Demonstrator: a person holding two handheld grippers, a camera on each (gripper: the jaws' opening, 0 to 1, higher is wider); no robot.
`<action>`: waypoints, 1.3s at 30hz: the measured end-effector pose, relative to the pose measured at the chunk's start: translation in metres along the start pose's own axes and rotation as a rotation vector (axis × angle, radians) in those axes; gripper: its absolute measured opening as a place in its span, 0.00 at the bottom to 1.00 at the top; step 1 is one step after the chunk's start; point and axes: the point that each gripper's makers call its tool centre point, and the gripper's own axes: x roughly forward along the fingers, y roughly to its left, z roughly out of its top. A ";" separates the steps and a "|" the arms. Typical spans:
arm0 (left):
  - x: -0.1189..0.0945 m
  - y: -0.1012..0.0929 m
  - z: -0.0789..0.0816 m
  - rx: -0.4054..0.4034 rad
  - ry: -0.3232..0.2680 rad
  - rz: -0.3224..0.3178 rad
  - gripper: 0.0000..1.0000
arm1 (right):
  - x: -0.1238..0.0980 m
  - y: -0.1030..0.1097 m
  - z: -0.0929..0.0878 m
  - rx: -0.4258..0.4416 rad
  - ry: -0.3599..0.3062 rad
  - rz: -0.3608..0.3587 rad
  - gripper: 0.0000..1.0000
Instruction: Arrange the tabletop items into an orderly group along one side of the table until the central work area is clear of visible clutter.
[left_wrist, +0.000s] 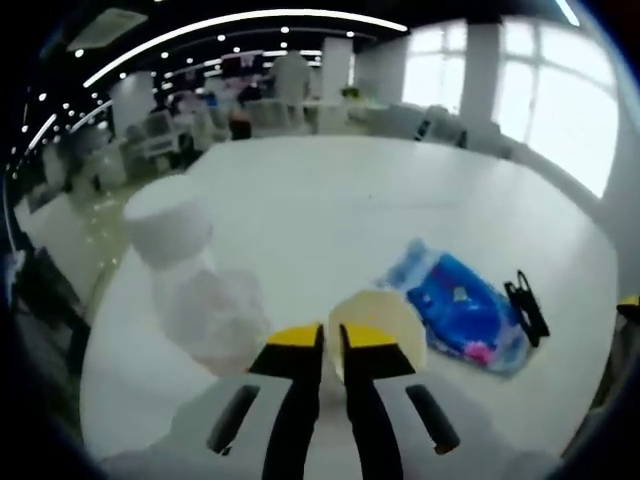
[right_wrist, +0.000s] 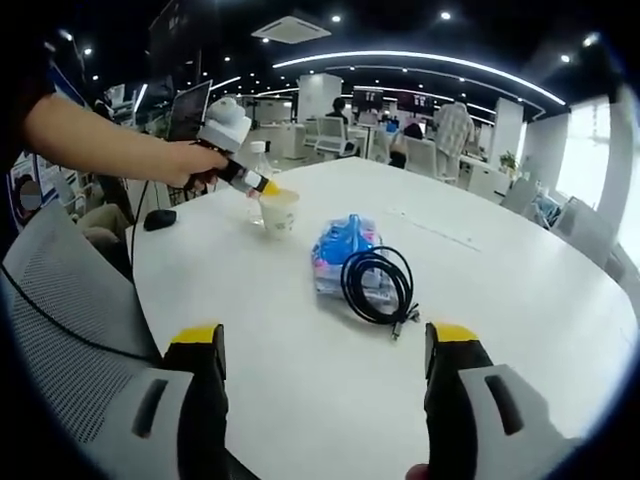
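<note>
My left gripper (left_wrist: 332, 335) has its jaws nearly together on the rim of a cream paper cup (left_wrist: 392, 322). The right gripper view shows the same gripper (right_wrist: 262, 186), held by a hand, at the top of the cup (right_wrist: 279, 212). A clear bottle (left_wrist: 205, 300) with a white cap stands just left of the cup and appears behind it as the bottle (right_wrist: 258, 158). A blue packet (left_wrist: 462, 312) lies to the right, with a black cable (left_wrist: 526, 305) beyond it. The coiled cable (right_wrist: 378, 280) rests partly on the packet (right_wrist: 342, 243). My right gripper (right_wrist: 326, 335) hangs wide open, holding nothing.
The white table (right_wrist: 500, 290) is broad, with bare surface to the right and far side. A black mouse (right_wrist: 158, 218) lies near its left edge. A grey mesh chair (right_wrist: 60, 300) stands close at the left. Desks, chairs and people fill the office behind.
</note>
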 end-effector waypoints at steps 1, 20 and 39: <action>0.000 0.000 0.000 0.000 0.002 -0.002 0.09 | 0.000 0.000 0.000 0.000 0.000 0.001 0.82; -0.027 -0.016 0.013 0.125 -0.078 -0.045 0.24 | 0.002 0.004 0.000 -0.019 0.007 0.012 0.82; -0.010 -0.037 -0.013 0.395 -0.048 -0.109 0.04 | 0.001 0.004 -0.001 -0.016 0.010 0.011 0.81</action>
